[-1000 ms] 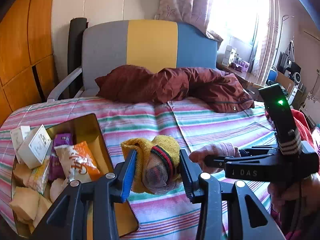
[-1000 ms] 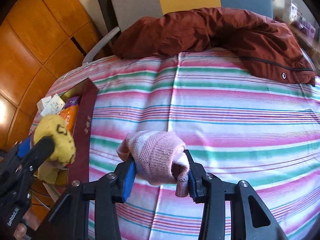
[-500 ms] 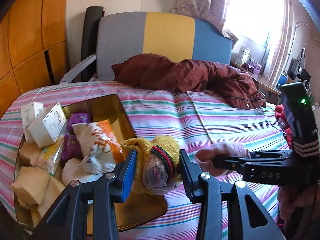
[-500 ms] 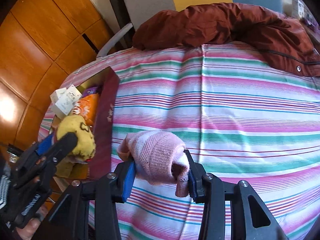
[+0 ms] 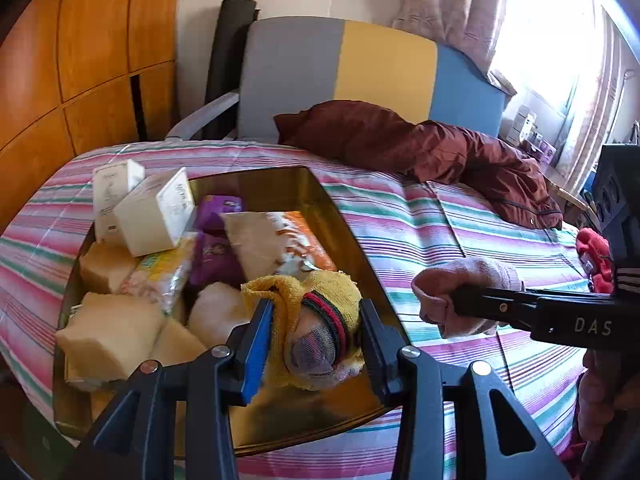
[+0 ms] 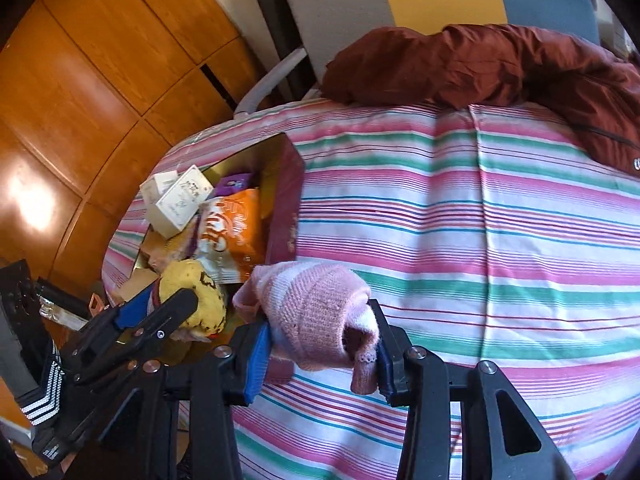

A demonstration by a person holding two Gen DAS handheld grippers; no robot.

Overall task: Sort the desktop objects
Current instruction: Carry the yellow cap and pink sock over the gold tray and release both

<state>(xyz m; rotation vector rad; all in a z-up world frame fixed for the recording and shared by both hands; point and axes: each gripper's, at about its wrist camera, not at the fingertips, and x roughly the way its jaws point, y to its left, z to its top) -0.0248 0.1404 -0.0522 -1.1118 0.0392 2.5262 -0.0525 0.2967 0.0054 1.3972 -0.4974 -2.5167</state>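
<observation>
My left gripper [image 5: 316,336] is shut on a rolled yellow sock [image 5: 316,320] with a red-green band and holds it over the near end of the gold-lined box [image 5: 344,224]. The yellow sock [image 6: 192,296] also shows in the right wrist view, above the box [image 6: 284,200]. My right gripper [image 6: 320,364] is shut on a rolled pink knitted sock [image 6: 316,308], held above the striped bed just right of the box. In the left wrist view the pink sock [image 5: 464,288] sits right of the box's edge.
The box holds white cartons [image 5: 154,212], an orange snack bag [image 6: 232,236], purple packets [image 5: 212,248] and beige packets [image 5: 108,336]. A maroon jacket [image 5: 420,148] lies at the bed's [image 6: 480,240] far side by the headboard [image 5: 360,68]. Wooden cabinets [image 6: 80,80] stand left.
Both grippers have moved left with their socks. The yellow sock went from beside the box to over its near end. The pink sock now hangs close to the box's right wall.
</observation>
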